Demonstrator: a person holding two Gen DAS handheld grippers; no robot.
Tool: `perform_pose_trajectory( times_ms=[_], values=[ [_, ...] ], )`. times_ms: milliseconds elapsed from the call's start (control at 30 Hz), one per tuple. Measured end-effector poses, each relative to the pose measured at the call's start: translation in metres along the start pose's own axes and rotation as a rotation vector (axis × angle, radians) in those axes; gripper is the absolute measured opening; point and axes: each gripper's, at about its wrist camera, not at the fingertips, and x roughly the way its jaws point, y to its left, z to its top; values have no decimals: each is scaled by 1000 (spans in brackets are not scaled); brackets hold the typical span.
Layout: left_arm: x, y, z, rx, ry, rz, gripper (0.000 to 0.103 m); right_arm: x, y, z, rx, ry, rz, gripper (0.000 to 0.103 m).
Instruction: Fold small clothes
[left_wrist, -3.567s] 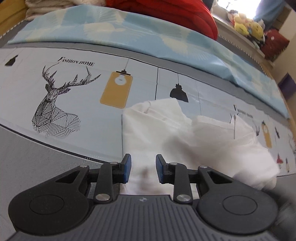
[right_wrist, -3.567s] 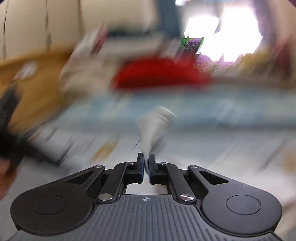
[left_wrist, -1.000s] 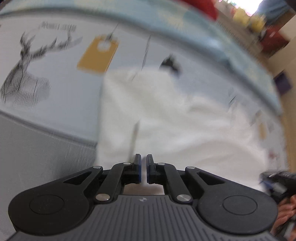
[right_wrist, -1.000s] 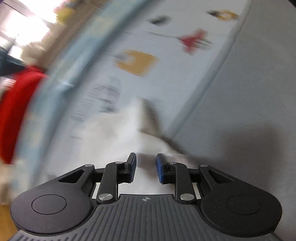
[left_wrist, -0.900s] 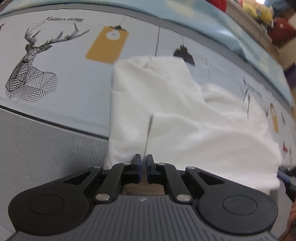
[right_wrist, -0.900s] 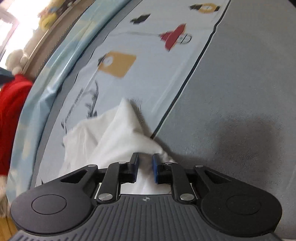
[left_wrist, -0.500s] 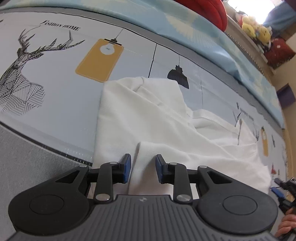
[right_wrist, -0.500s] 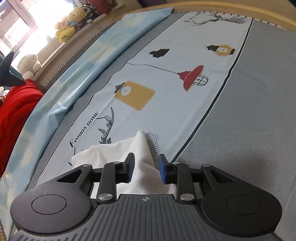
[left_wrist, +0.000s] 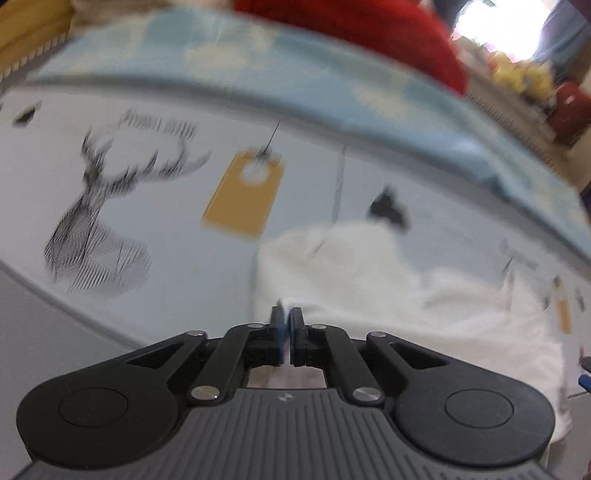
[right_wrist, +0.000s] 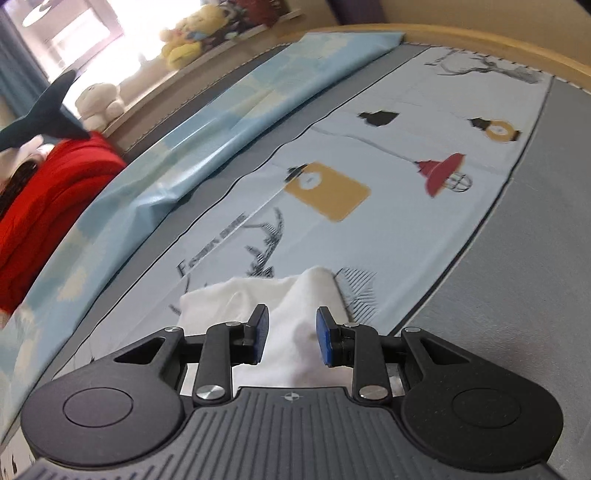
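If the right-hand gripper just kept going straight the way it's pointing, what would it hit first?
Most likely the white garment. The right gripper has its jaws apart, and a raised fold of that cloth lies right between and ahead of them on the printed sheet. How near the cloth is cannot be told.

A home bedroom. I work over a bed whose printed sheet (right_wrist: 369, 155) bears a line-drawn deer (left_wrist: 96, 221), hanging lamps and lettering, with a pale blue cloud-patterned cover (right_wrist: 207, 125) along its far edge. A red blanket (right_wrist: 48, 195) lies heaped beyond it. Plush toys (right_wrist: 184, 37) line a sill beside a bright window (right_wrist: 70, 37). A wooden bed frame (right_wrist: 480, 40) curves round the mattress.
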Motion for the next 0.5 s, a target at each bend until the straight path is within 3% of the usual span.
perform_pose_trajectory(
  times_ms=[33, 100, 200, 267, 367, 500],
  values=[
    [3, 2, -1, -3, 21, 15, 2, 3, 0, -1, 0, 21, -5, 30],
    [-5, 2, -1, 5, -18, 23, 3, 17, -5, -4, -1, 84, -52, 30],
    [-14, -8, -2, 68, -49, -56, 4, 36, -20, -8, 29, 142, -121, 30],
    [-8, -14, -7, 110, 13, -120, 8, 43, -27, -8, 42, 145, -146, 34],
    [18, -16, -19, 143, 193, -118, 7, 46, -33, -5, 49, 137, -182, 36],
    [11, -15, -22, 170, 192, -132, 8, 23, -23, -4, 41, 83, -181, 36]
  ],
)
